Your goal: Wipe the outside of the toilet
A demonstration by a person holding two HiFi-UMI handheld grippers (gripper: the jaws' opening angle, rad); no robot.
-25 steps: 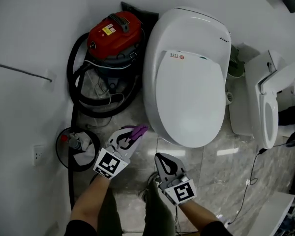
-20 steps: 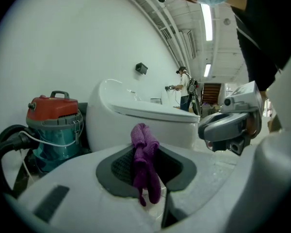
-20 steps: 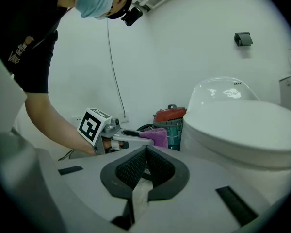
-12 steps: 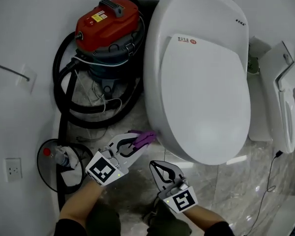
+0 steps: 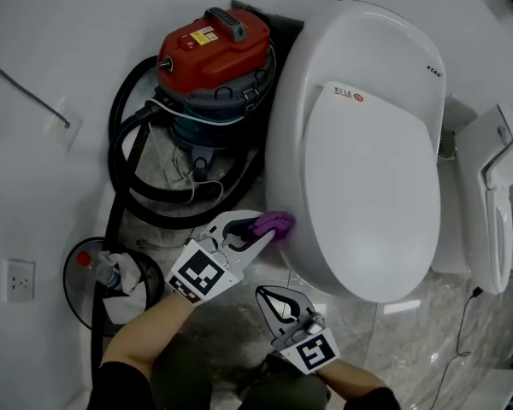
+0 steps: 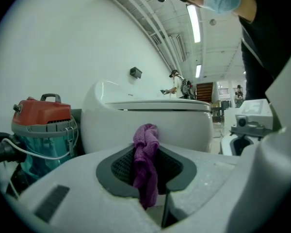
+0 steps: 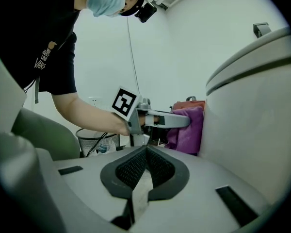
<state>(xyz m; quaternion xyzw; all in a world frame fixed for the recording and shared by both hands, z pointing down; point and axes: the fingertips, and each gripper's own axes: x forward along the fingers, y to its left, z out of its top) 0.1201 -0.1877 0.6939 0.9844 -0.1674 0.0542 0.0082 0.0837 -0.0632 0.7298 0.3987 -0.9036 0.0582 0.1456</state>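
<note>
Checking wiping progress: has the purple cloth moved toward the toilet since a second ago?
Yes. The cloth in the left gripper now meets the toilet side; earlier a gap showed.

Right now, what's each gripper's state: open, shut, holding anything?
Left gripper: shut on the purple cloth.
Right gripper: shut, holding nothing.

We see an evenly lit room, bright and soft, with long ceiling lights (image 6: 195, 23) glowing in the left gripper view. The white toilet (image 5: 368, 186) carries a mild sheen, and the polished floor (image 5: 402, 307) mirrors a pale streak. Shadows are faint. Both gripper views bend strongly and go black at the corners; the purple cloth (image 6: 145, 164) reads sharp, the far background soft.
</note>
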